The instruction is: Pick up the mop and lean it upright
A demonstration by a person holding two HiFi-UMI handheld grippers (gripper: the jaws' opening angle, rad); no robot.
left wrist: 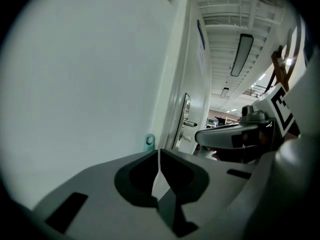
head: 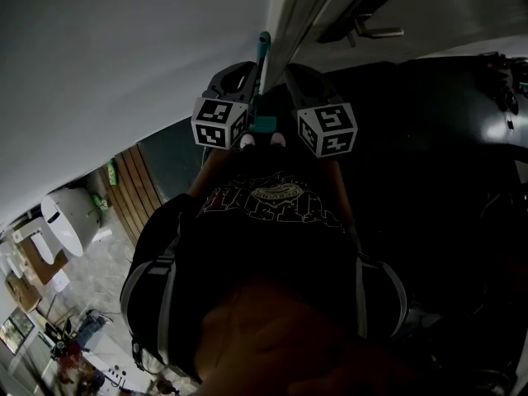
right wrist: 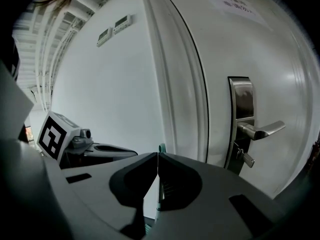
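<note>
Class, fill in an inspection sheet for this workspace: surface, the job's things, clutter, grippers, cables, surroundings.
Surface: pale floor, seen only at the lower left of the head view.
Job's things: teal mop handle upright at the white wall beside the door frame; mop head not seen.
Clutter: white rounded appliance and small items, too small to name, on the floor.
Grippers: left gripper shut, empty; right gripper shut, empty; both point toward the handle.
Cables: nothing seen.
Surroundings: white door with lever handle; wooden slats.
</note>
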